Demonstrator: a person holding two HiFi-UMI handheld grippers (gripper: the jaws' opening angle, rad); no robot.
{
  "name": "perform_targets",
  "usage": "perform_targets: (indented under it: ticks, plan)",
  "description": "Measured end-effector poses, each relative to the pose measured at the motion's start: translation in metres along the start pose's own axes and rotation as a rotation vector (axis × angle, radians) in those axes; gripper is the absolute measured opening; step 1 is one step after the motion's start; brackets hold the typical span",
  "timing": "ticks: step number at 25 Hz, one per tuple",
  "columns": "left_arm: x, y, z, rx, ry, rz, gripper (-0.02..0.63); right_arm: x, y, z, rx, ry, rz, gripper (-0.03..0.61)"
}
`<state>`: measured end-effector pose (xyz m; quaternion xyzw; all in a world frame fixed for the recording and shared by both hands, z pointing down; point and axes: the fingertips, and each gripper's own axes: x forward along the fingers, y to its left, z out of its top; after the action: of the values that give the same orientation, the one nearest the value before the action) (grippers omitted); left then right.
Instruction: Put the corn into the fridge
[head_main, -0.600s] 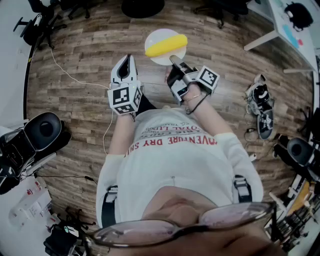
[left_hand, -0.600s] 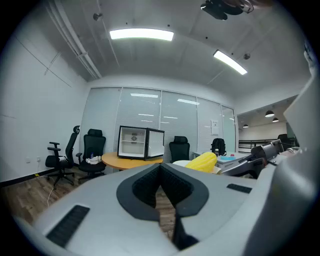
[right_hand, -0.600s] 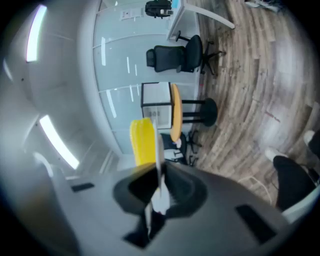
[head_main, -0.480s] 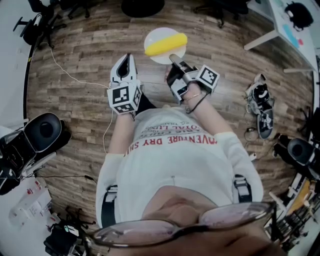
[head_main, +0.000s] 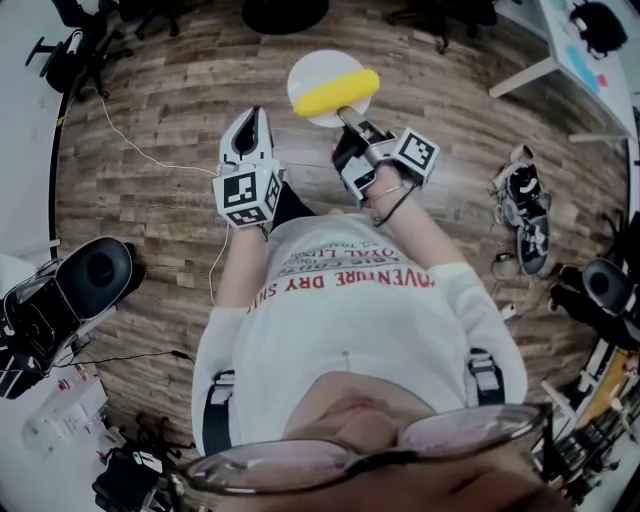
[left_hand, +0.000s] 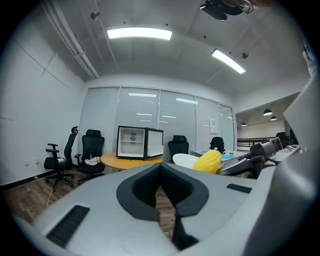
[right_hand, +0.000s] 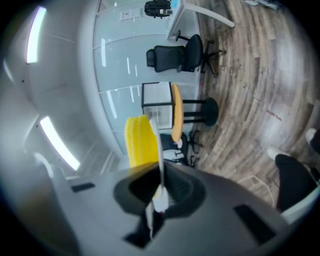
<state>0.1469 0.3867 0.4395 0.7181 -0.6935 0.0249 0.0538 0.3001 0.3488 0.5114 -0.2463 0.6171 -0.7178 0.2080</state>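
A yellow corn cob (head_main: 336, 92) lies on a white plate (head_main: 310, 68) held out over the wooden floor. My right gripper (head_main: 348, 118) is shut on the plate's near rim; in the right gripper view the thin plate edge (right_hand: 158, 145) runs between the jaws with the corn (right_hand: 140, 140) behind it. My left gripper (head_main: 255, 120) hangs level to the left of the plate, shut and holding nothing. The left gripper view has the corn (left_hand: 207, 161) and plate (left_hand: 184, 160) at its right. The small white fridge (left_hand: 140, 142) stands ahead on a round wooden table (left_hand: 127, 160), also seen in the right gripper view as fridge (right_hand: 156, 100).
Black office chairs (left_hand: 92, 150) stand around the round table. A pair of shoes (head_main: 525, 205) lies on the floor at right, a thin cable (head_main: 140, 150) trails at left, and a white desk (head_main: 570, 50) is at the upper right. Dark equipment (head_main: 90, 275) sits at left.
The plate with the corn has shifted very slightly to the right in my right gripper. Both grippers keep their places.
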Motion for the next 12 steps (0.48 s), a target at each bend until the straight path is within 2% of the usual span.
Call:
perform_targets:
  ticks: [12]
  plan:
    - [0.029,0.029,-0.018,-0.032,0.04,-0.006,0.026,0.033,-0.02,0.009,-0.01,-0.008,-0.109,0.035]
